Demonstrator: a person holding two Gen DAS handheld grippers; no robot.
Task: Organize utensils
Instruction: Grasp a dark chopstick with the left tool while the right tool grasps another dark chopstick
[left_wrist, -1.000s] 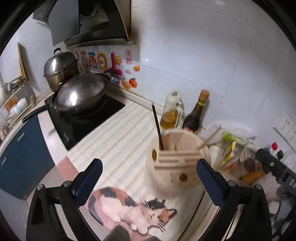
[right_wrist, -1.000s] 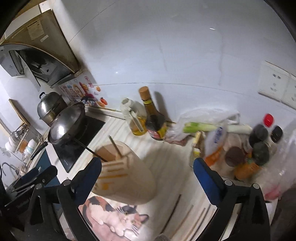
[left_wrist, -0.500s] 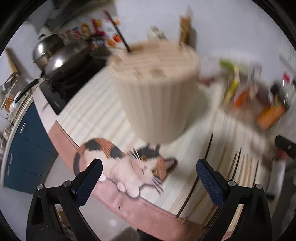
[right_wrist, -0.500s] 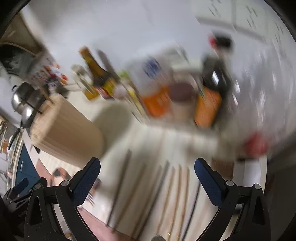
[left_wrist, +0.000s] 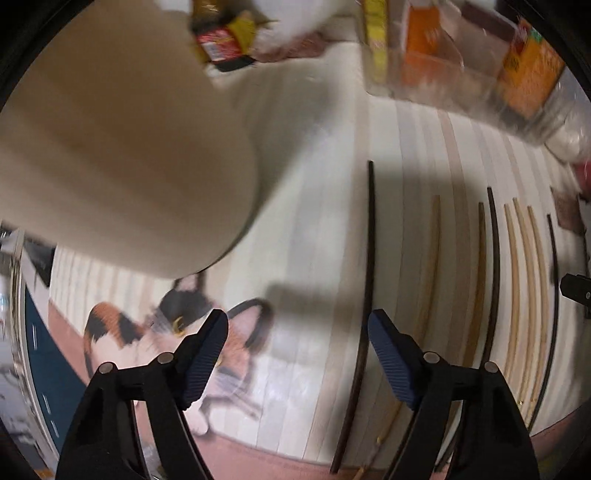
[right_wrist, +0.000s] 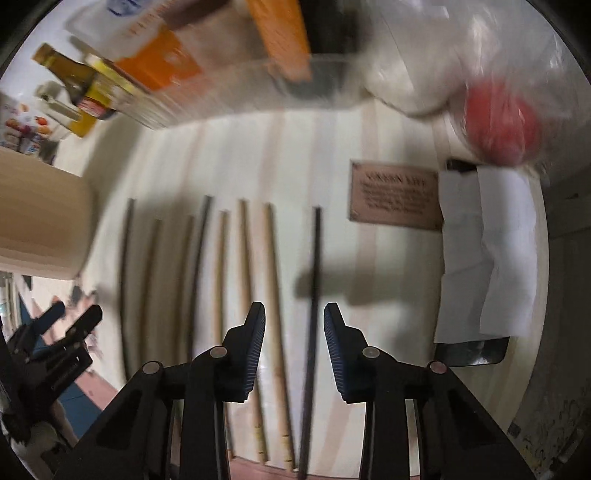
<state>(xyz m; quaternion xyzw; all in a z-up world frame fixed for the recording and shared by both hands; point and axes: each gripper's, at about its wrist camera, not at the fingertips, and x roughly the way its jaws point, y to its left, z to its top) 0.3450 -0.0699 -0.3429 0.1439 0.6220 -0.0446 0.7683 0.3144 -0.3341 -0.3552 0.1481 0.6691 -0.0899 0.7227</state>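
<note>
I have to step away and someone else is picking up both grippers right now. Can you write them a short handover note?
Left claw: open, empty, low over the cat-print mat, next to the leftmost dark chopstick.
Right claw: open, not gripping yet, straddling the rightmost dark chopstick.
Things: eight chopsticks, dark and pale, lie in a row on the striped counter. The beige utensil holder stands to their left.
Done: nothing visibly picked up from this row.
Left: probably close the right claw on its dark chopstick, drop it in the holder, then repeat for the rest.
</note>
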